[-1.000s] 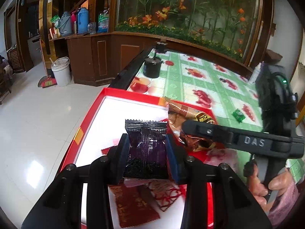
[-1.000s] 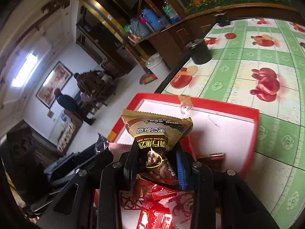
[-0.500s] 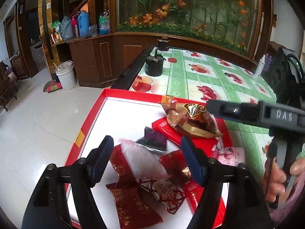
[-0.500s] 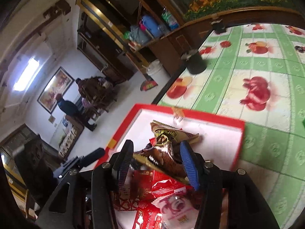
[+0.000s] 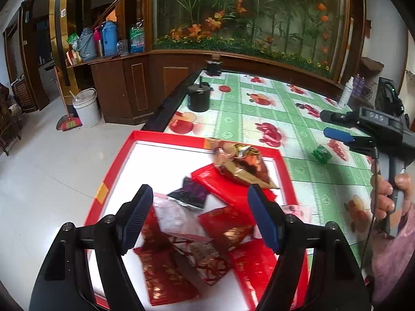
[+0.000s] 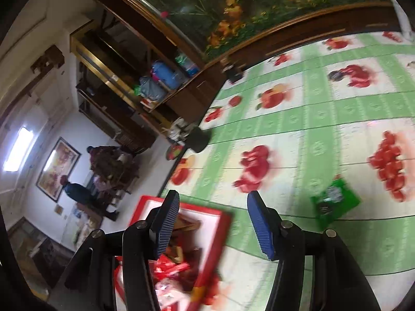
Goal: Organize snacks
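Several snack packets lie heaped in the red tray (image 5: 114, 165) at the centre and bottom of the left wrist view: a brown-and-gold packet (image 5: 241, 165) at the tray's far right corner, a small dark purple packet (image 5: 190, 193) just below and left of it, a pale clear-wrapped one (image 5: 176, 217), and flat red packets (image 5: 225, 225) overlapping toward the bottom edge. One green packet (image 6: 334, 202) sits alone on the fruit-print tablecloth (image 6: 311, 129), at the right of the right wrist view, well apart from the tray.

Left gripper (image 5: 199, 215) hovers over the heap with its blue pads spread wide and opening further; nothing is pinched between them. Right gripper (image 6: 212, 223) is likewise empty, its jaws parting, pointed at bare cloth between the tray's corner and the green packet; in the left wrist view it shows at the right edge, held by a hand (image 5: 384, 197).

By my reading, most of the gathering is done, since nearly every snack is in the tray. What looks left is the stray green packet, and perhaps tidying the jumbled pile.
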A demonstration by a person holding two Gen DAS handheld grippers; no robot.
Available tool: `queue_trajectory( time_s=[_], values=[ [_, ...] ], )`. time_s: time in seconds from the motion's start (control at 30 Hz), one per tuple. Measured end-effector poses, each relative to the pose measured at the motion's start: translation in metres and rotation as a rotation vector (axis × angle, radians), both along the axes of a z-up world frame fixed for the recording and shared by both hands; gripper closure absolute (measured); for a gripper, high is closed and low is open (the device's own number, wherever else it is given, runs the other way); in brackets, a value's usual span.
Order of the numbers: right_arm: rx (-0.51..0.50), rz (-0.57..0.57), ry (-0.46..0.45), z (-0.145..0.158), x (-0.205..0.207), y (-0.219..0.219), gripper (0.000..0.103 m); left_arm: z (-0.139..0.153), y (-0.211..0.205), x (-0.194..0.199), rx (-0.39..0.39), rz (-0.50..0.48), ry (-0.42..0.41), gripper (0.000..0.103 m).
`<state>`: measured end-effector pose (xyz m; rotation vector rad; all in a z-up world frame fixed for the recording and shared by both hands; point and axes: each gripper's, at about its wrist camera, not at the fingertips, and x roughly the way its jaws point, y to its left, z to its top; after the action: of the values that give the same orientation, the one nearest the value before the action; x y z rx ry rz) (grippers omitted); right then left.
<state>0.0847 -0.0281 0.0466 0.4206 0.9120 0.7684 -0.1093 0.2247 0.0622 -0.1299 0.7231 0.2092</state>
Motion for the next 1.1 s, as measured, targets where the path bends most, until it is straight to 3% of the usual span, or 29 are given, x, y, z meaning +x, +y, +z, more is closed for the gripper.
queue_trajectory(
  time_s=[0.13,0.23,0.33,0.5,0.67,0.8,0.97,1.1],
  values=[
    [-0.059,-0.025,-0.084,0.007,-0.012,-0.004,0.046,0.012,-0.020,-0.002,0.020,-0.007,-0.049,0.028],
    [-0.097,-0.030,-0.202,0.017,-0.036,-0.004,0.043,0.026,-0.041,-0.007,0.149,0.055,-0.102,0.019],
    [-0.113,-0.046,-0.317,0.024,-0.066,-0.010,0.029,0.037,-0.054,-0.020,0.241,0.100,-0.187,0.016],
    [-0.134,-0.056,-0.422,0.032,-0.109,-0.008,0.025,0.049,-0.061,-0.035,0.281,0.136,-0.238,0.015],
    [-0.184,-0.085,-0.590,0.041,-0.167,0.003,0.010,0.052,-0.061,-0.047,0.308,0.183,-0.258,0.015],
    [-0.139,-0.108,-0.573,0.034,-0.191,0.004,0.002,0.052,-0.057,-0.058,0.292,0.203,-0.259,0.015],
    [-0.109,-0.136,-0.449,0.023,-0.189,-0.001,0.002,0.051,-0.050,-0.073,0.270,0.236,-0.260,0.015],
    [-0.137,-0.154,-0.475,0.027,-0.194,-0.006,0.002,0.048,-0.053,-0.079,0.264,0.235,-0.261,0.015]
  ],
)
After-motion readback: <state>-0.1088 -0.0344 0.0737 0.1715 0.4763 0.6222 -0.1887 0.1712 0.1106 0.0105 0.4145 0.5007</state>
